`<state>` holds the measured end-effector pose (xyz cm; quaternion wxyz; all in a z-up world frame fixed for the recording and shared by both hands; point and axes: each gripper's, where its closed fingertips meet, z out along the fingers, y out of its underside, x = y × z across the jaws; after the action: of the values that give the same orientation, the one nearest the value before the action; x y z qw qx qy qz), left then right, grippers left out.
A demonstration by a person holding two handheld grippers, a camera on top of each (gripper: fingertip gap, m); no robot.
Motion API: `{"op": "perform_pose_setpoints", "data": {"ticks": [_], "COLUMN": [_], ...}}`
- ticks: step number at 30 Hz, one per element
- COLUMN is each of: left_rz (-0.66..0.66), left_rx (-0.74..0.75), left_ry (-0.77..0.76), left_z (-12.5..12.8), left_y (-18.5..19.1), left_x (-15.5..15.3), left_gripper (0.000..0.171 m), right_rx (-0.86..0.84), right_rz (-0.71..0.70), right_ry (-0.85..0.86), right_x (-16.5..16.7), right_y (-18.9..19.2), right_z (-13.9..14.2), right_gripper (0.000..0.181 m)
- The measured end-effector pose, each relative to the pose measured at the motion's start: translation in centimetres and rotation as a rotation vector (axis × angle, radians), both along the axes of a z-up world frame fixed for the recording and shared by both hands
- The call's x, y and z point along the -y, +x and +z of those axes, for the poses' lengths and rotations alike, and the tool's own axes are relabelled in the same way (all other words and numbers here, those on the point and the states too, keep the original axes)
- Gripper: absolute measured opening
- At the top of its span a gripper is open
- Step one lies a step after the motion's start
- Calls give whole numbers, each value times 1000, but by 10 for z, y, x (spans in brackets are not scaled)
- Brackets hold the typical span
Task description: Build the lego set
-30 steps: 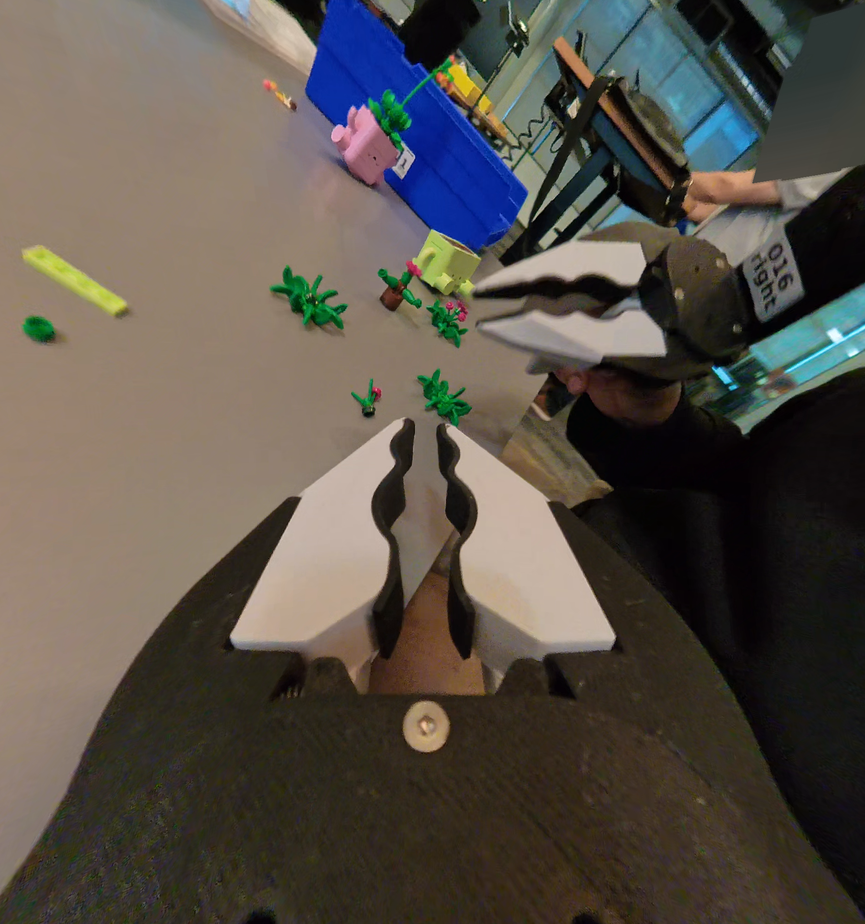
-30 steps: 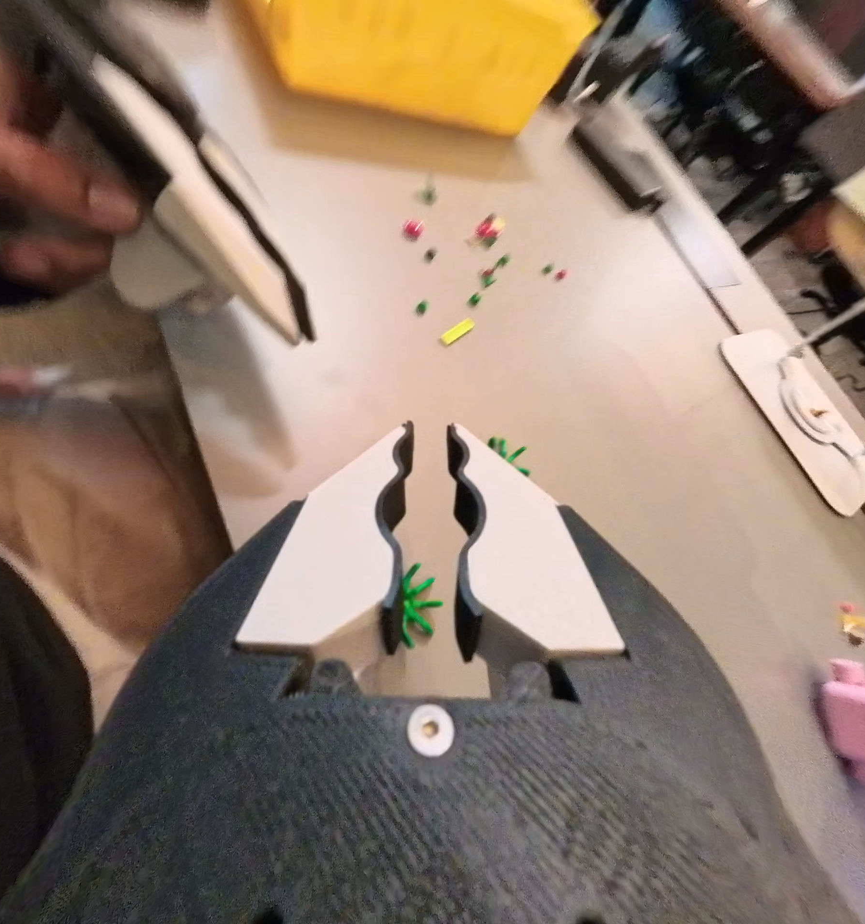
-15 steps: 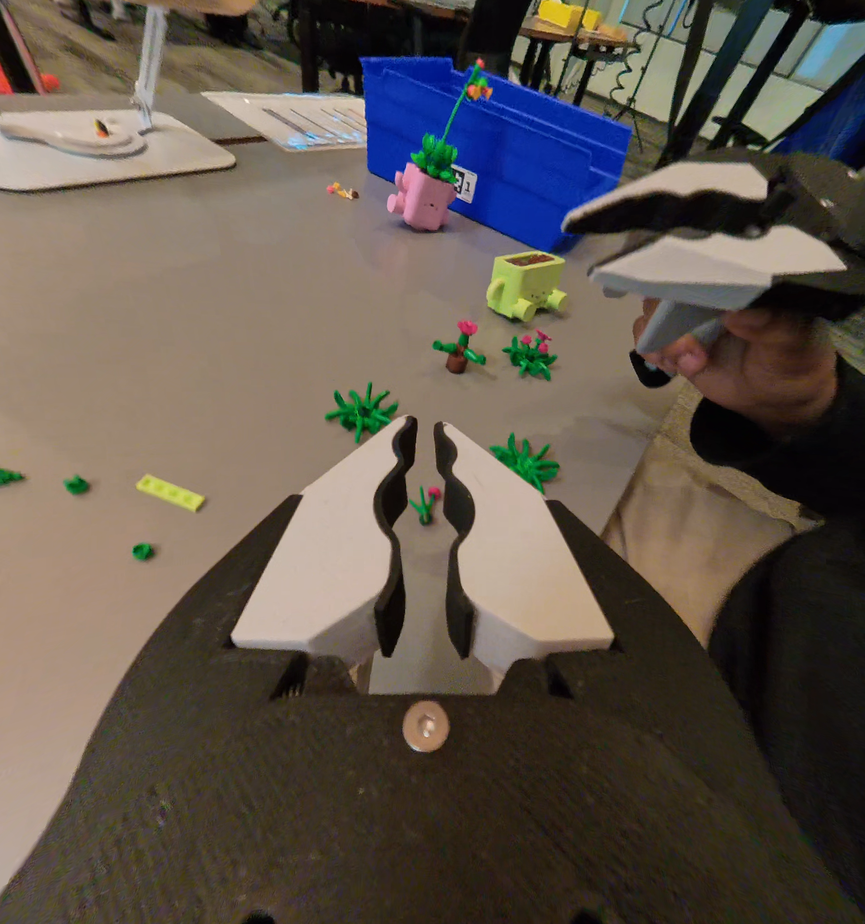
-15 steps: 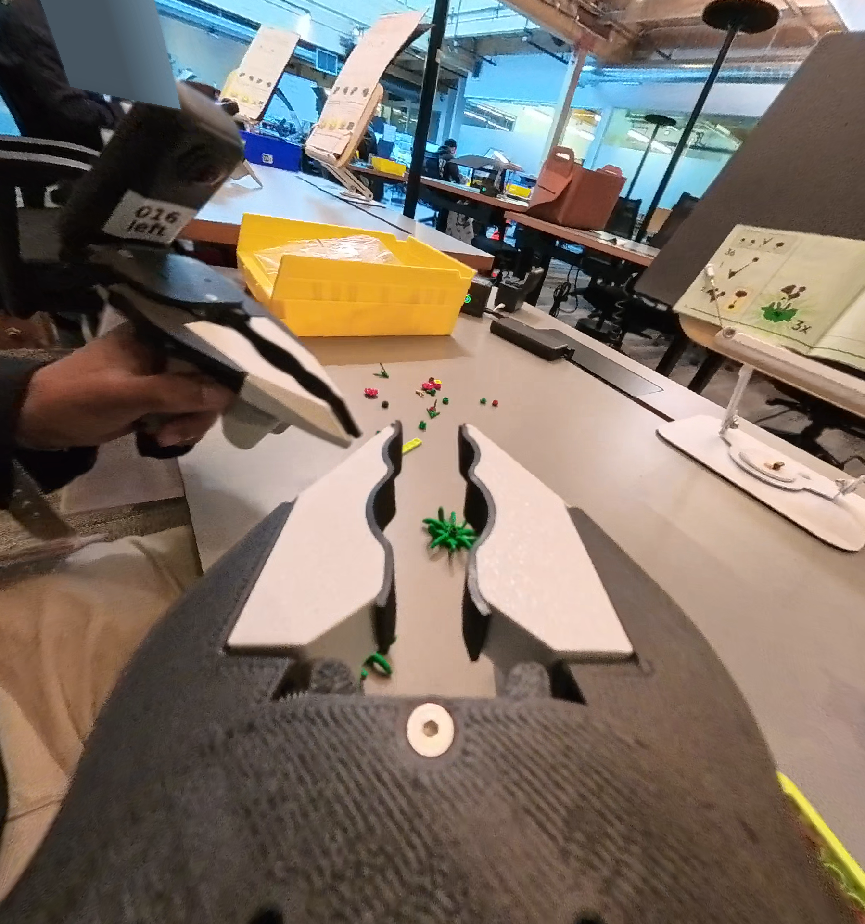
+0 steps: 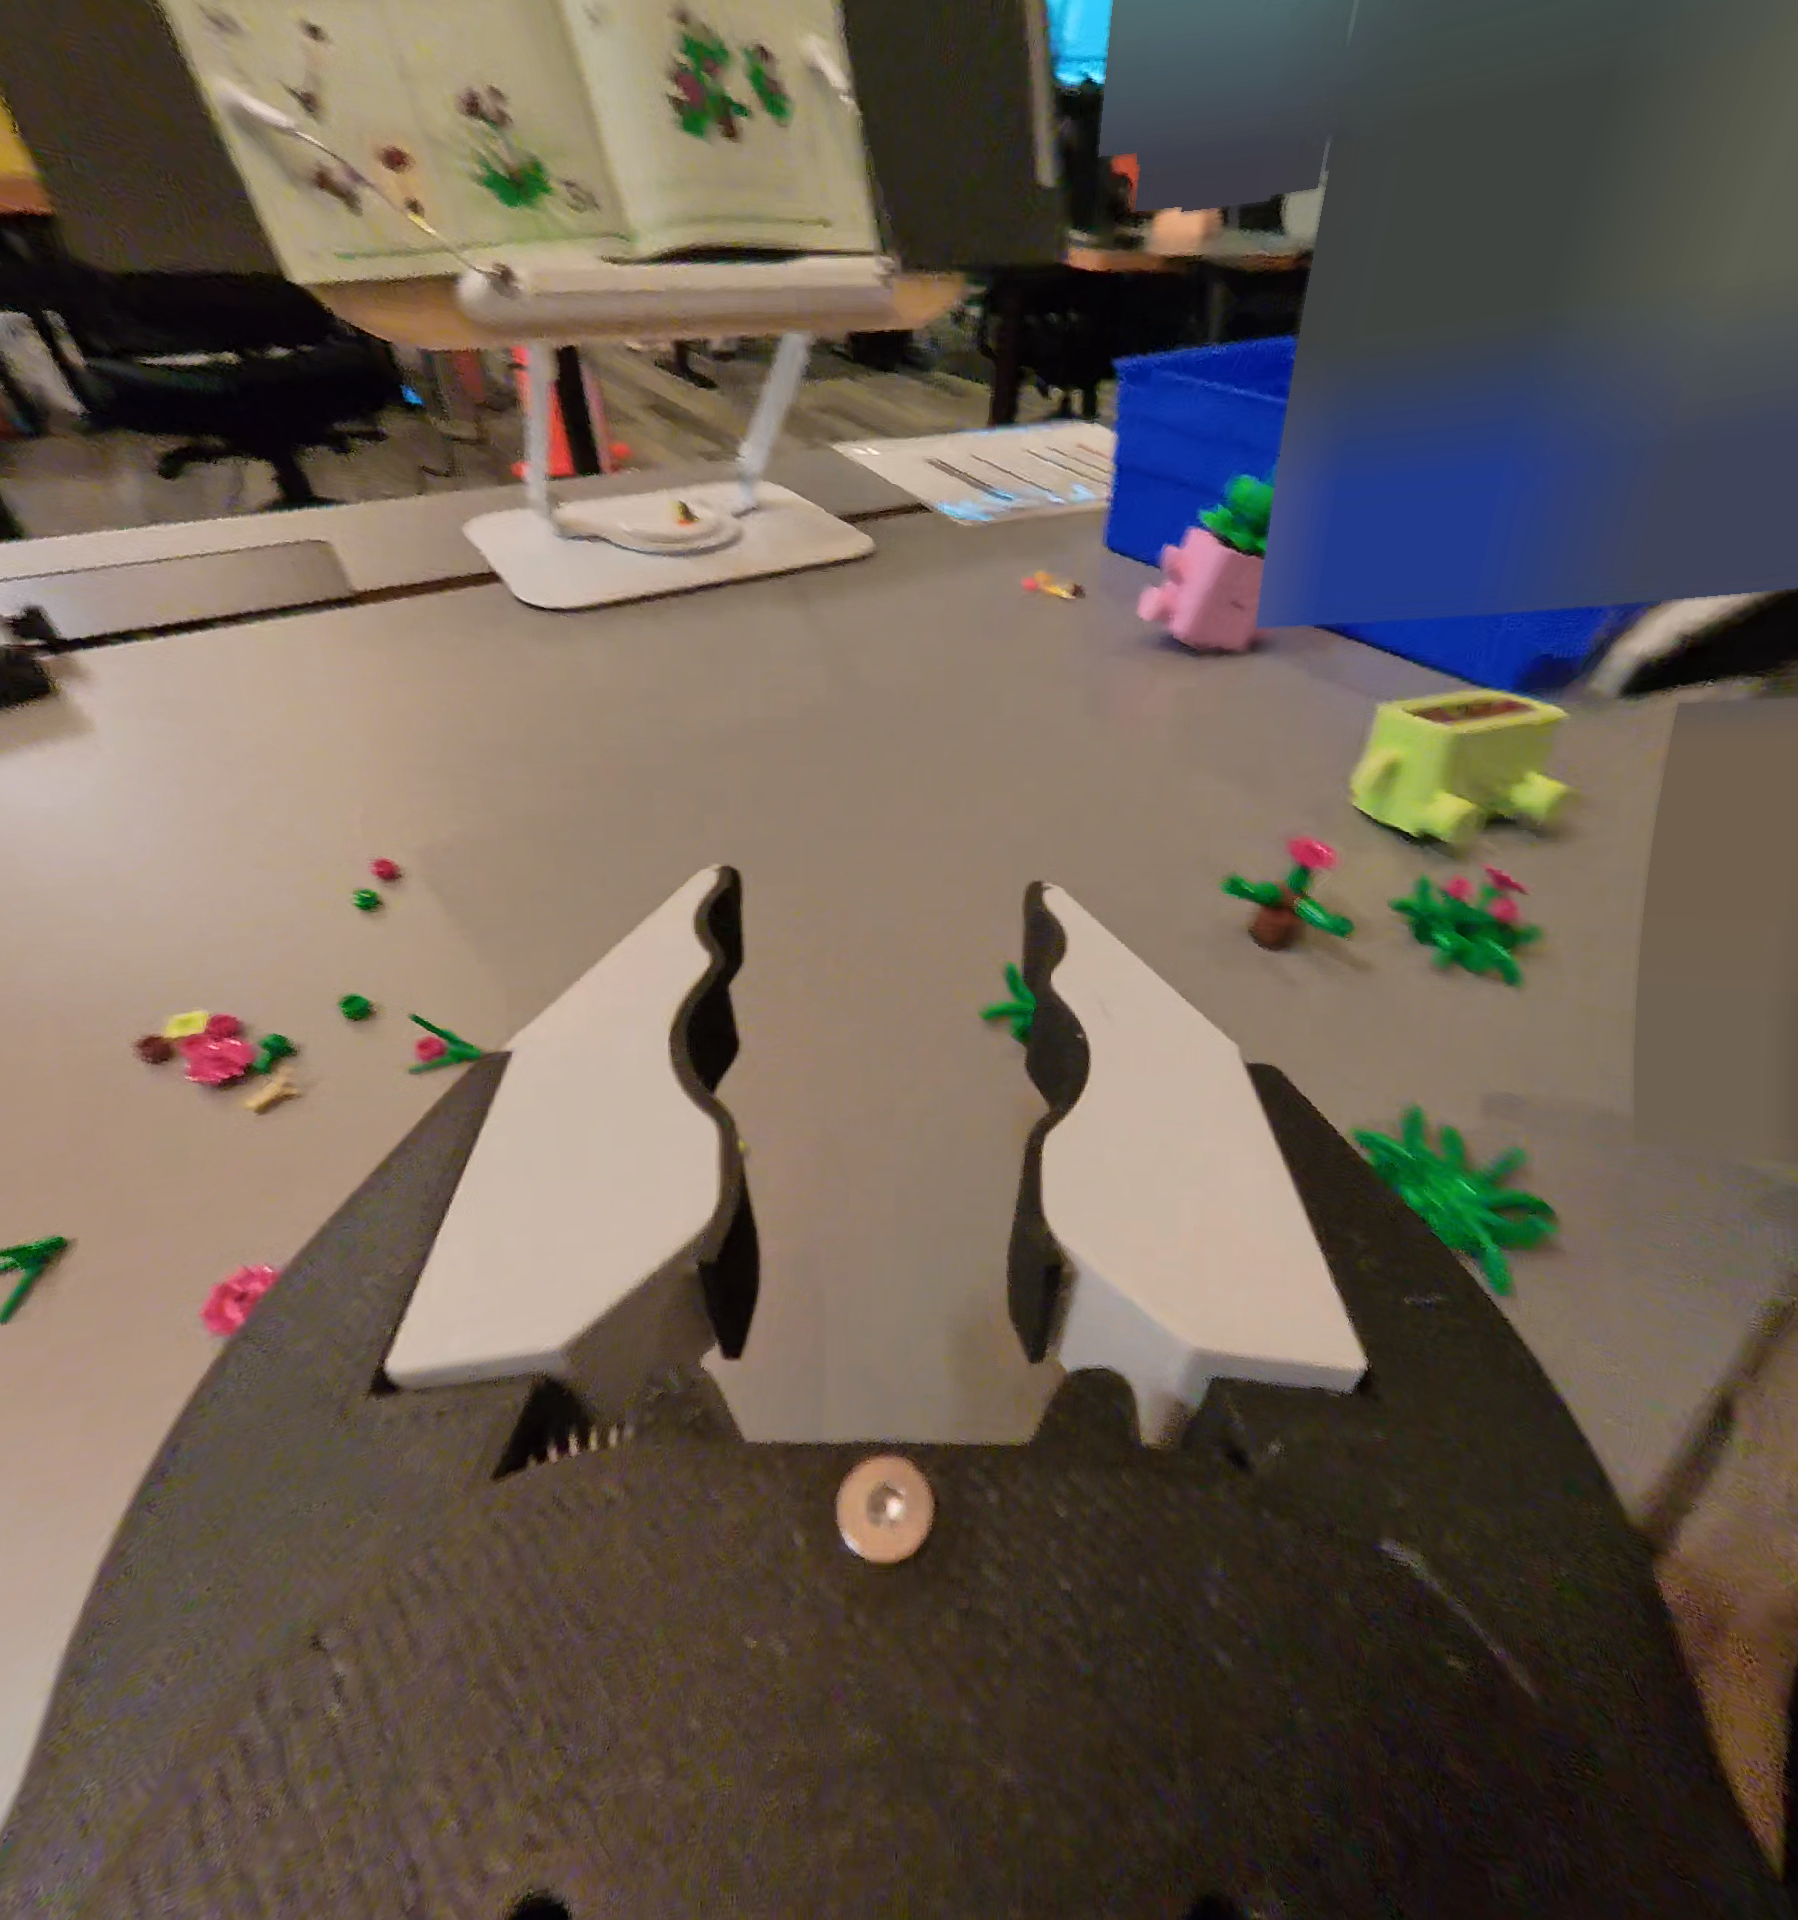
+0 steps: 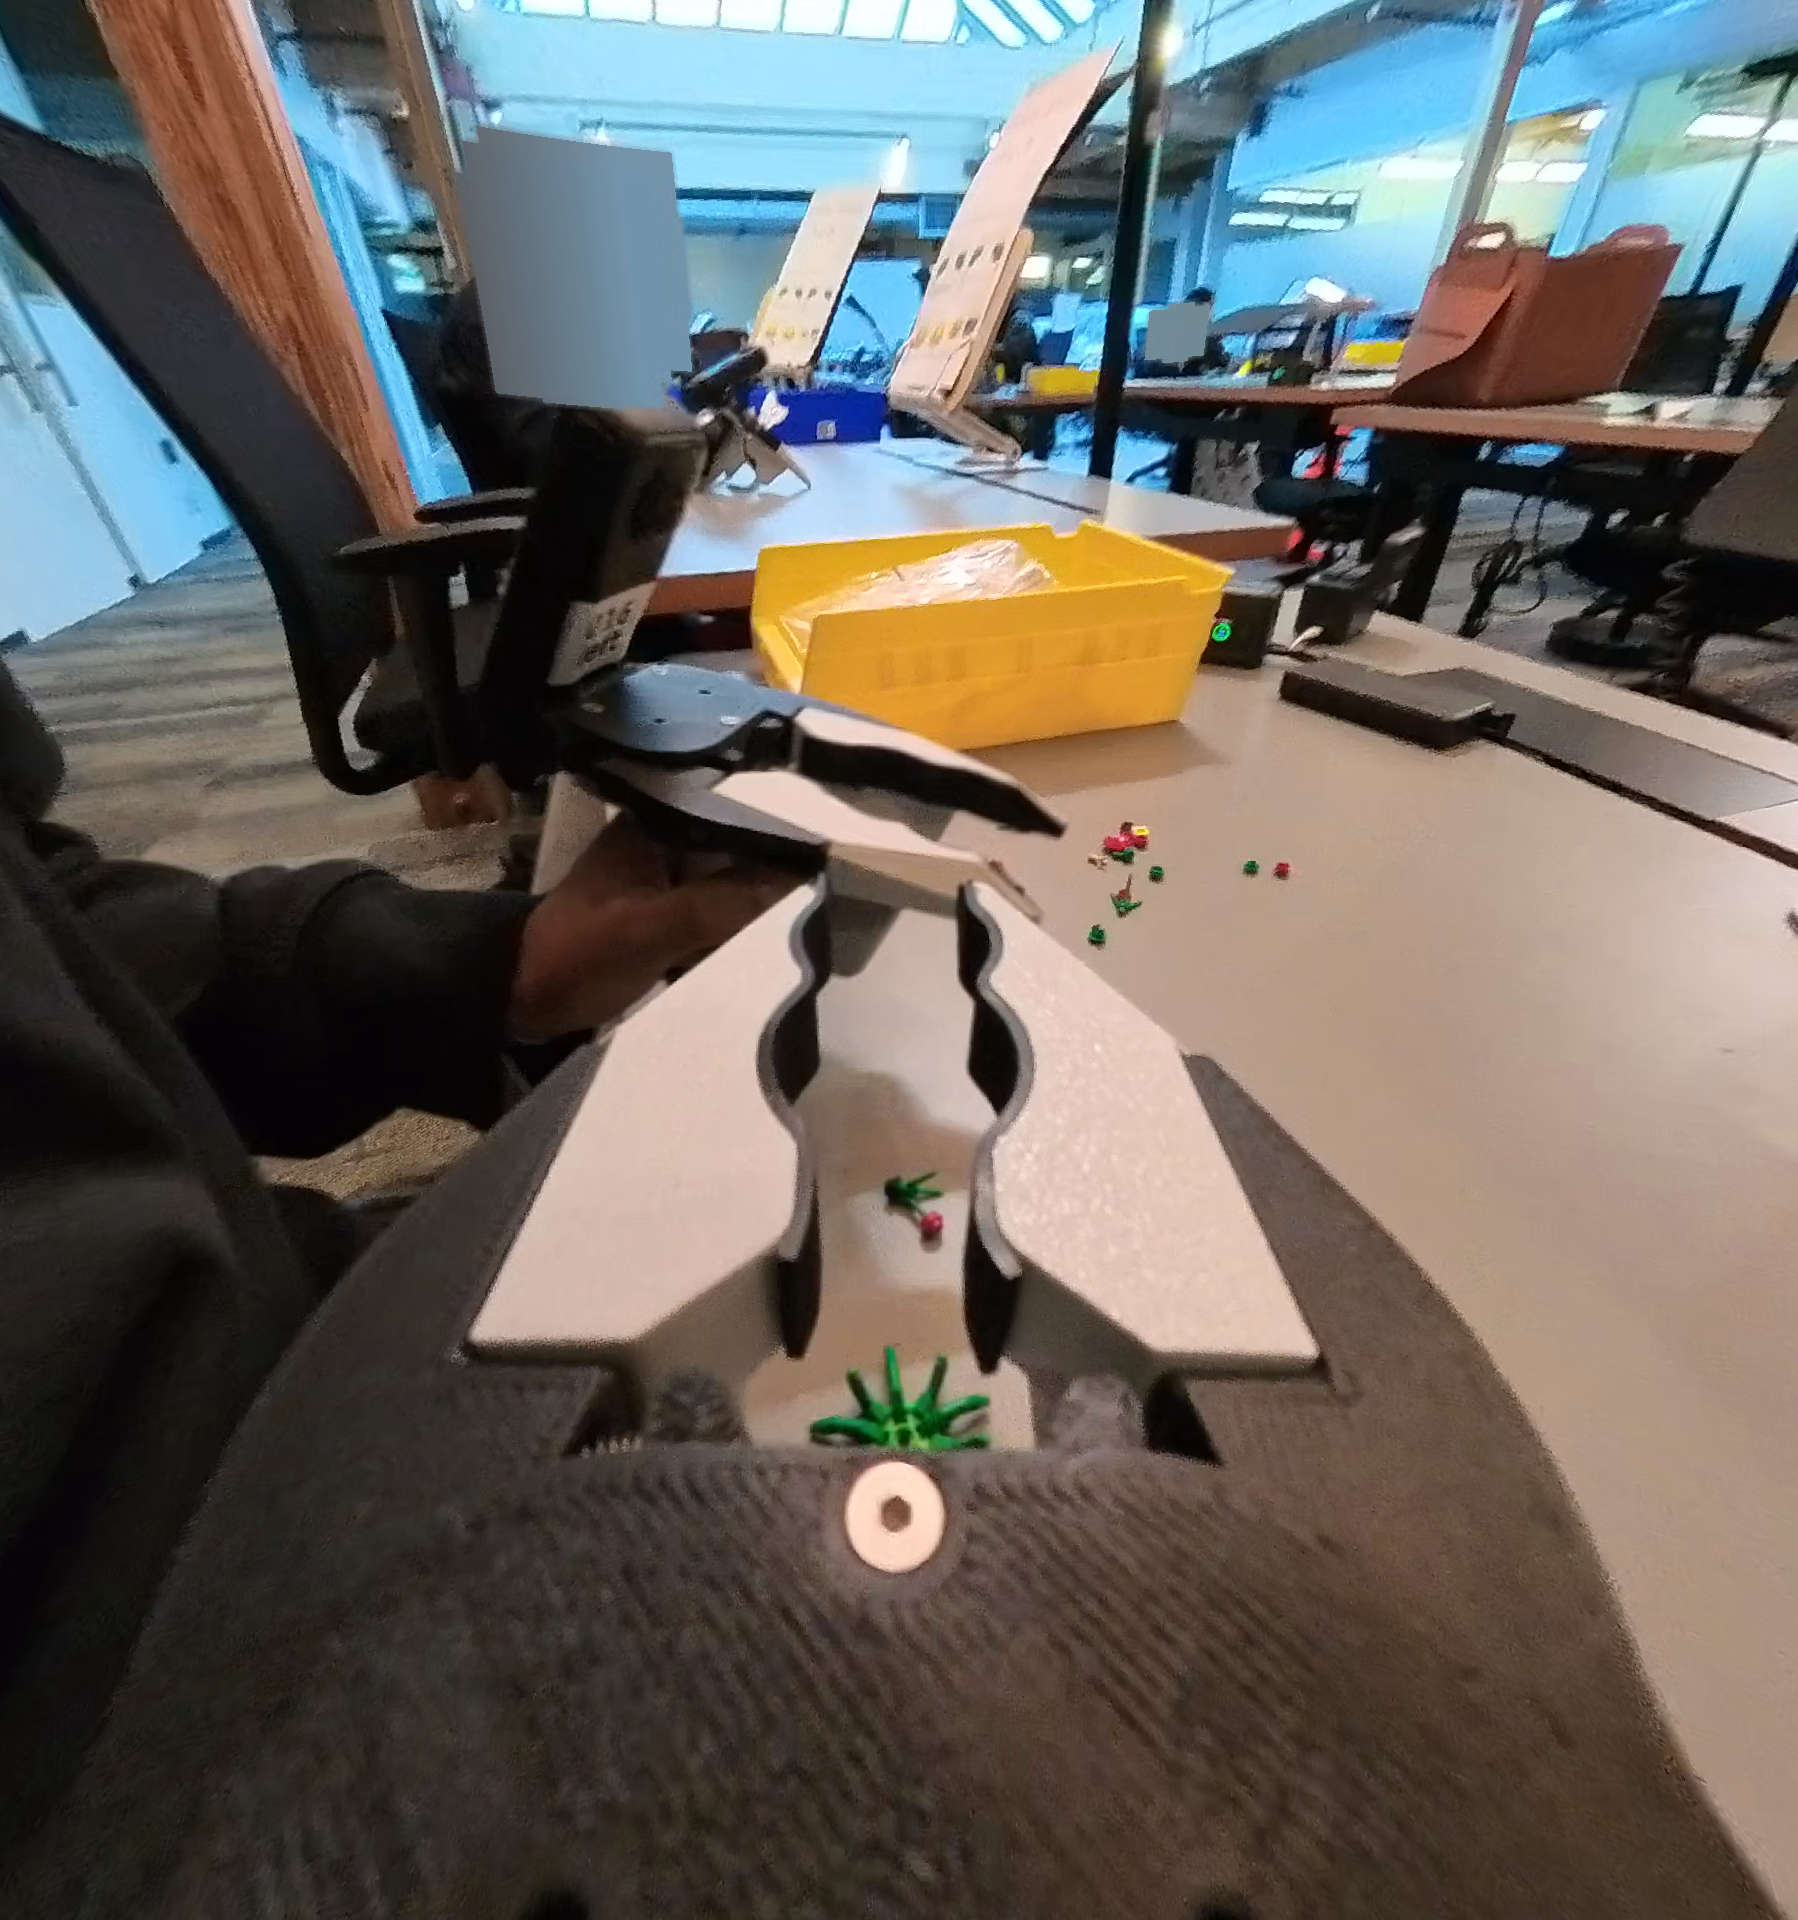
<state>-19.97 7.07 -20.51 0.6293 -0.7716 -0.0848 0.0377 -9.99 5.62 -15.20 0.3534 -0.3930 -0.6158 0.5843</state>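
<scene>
My left gripper is open wide and empty, low over the grey table. A green leaf piece lies just past its right finger. A lime green pot, a pink pot with a plant, a small flower in a brown pot and leaves with pink flowers stand to the right. My right gripper is open and empty. A green stem with a pink bud and a green leaf piece lie on the table below its jaws. The left gripper shows just beyond it.
An instruction booklet sits on a white stand at the back. A blue bin is at the right, a yellow bin at the far left. Pink flowers and green studs are scattered on the left. The table edge is near me. The right tips stand about 20 centimetres off the lime green pot.
My left gripper has opened wide and swung left to face the booklet stand. My right gripper has opened a little more and shifted, so the leaf piece now sits near its base.
</scene>
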Motion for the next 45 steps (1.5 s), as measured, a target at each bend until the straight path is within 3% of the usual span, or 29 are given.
{"op": "perform_pose_setpoints", "data": {"ticks": [2, 7, 12, 19, 26, 34, 37, 45], "left_rz": [25, -34, -38, -64, -69, -106, -145, -219], "left_rx": [27, 34, 61, 163, 177, 237, 270, 328], "left_ry": [-8, 48, 39, 62, 48, 35, 16, -13], "left_z": [0, 20, 18, 12, 10, 2, -4, -12], "left_y": [-16, -18, -17, -11, -7, -6, -2, 7], "left_x": [-11, -27, -18, -4, 5, 10, 10, 7], "left_gripper": [62, 62, 58, 55, 45, 36, 29, 25], "right_rx": [22, 15, -90, -106, -67, 234, 385, 584], "right_rz": [29, 7, -18, -30, -82, -94, -101, -51], "right_ry": [-20, -44, -30, -27, 54, 25, 114, 373], "right_x": [-4, -15, -9, 7, -2, -17, -13, 6], "right_y": [-6, -14, -8, 9, 6, -5, -6, -23], "right_z": [4, 14, 28, -4, -20, -55, -82, -123], "right_gripper": [22, 23, 21, 21, 22, 29, 27, 23]}}
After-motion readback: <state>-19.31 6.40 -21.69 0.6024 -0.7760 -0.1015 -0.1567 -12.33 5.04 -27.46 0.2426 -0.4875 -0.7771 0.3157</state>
